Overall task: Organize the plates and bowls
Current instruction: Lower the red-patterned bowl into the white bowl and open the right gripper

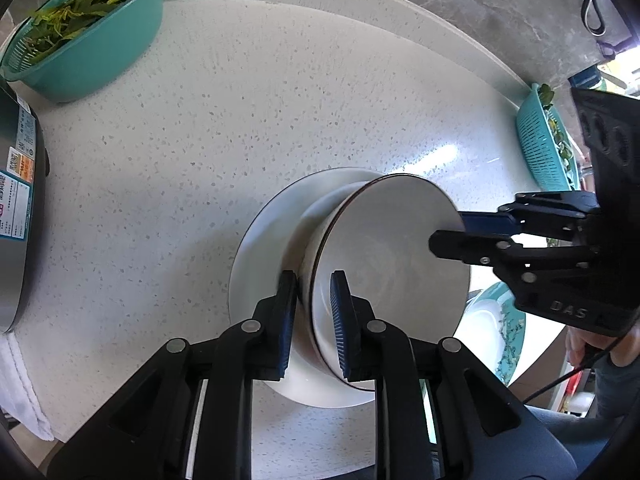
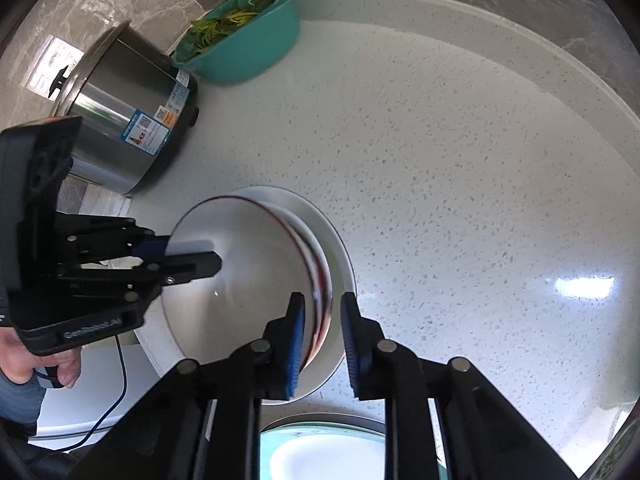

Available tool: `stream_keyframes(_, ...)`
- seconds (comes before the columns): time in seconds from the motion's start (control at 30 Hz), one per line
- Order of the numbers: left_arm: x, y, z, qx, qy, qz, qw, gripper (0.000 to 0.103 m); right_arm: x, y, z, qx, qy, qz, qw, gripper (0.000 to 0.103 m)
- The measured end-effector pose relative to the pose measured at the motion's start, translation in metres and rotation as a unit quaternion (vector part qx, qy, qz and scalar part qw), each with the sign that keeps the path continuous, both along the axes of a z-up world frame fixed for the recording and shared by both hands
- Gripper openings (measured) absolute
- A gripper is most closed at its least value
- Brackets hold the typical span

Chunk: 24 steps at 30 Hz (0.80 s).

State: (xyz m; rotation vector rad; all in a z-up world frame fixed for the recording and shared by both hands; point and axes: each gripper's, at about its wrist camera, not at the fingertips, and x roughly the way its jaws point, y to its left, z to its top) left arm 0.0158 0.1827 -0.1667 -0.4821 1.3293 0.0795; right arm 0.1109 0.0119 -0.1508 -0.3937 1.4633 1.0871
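Observation:
A white bowl with a dark rim (image 1: 392, 256) stands over a white plate (image 1: 260, 264) on the speckled counter. My left gripper (image 1: 314, 320) straddles the bowl's near rim, one finger inside, one outside, with a small gap to the wall. My right gripper (image 2: 322, 340) straddles the opposite rim the same way; it shows in the left wrist view (image 1: 452, 232). The bowl (image 2: 240, 276) and plate (image 2: 336, 256) show in the right wrist view, where the left gripper (image 2: 192, 256) reaches over the rim.
A teal basin of greens (image 1: 92, 36) stands at the back left, beside a steel rice cooker (image 2: 124, 120). A teal colander (image 1: 548, 148) is at the right. A teal-rimmed plate (image 2: 324, 452) lies near the front edge. A white towel (image 1: 20, 392) lies at the left.

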Motion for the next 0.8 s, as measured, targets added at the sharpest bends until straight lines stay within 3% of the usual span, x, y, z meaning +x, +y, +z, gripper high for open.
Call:
stream_keyframes(0.1, -0.004, 0.0, 0.005, -0.009, -0.012, 0.001, 0.9999, 0.028, 0.001, 0.0, -0.001, 0.002, 0.011, -0.006, 1.0, 0.02)
stream_keyframes(0.23, -0.009, -0.005, 0.01, -0.021, -0.03, -0.003, 0.9993, 0.052, 0.005, -0.001, -0.004, 0.004, 0.026, -0.01, 1.0, 0.02)
stream_keyframes(0.3, -0.01, -0.008, 0.011, -0.015, -0.035, -0.009, 0.9992, 0.058, 0.004, 0.0, -0.006, 0.001, 0.026, -0.008, 1.0, 0.02)
stream_keyframes(0.6, -0.004, -0.03, 0.013, 0.044, -0.031, -0.055, 0.997, 0.06, -0.015, 0.007, -0.006, -0.023, -0.02, 0.03, 0.999, 0.02)
stream_keyframes(0.8, -0.003, -0.059, 0.013, 0.128, -0.018, -0.117, 0.9846, 0.064, -0.02, 0.007, -0.009, -0.026, -0.031, 0.041, 0.998, 0.019)
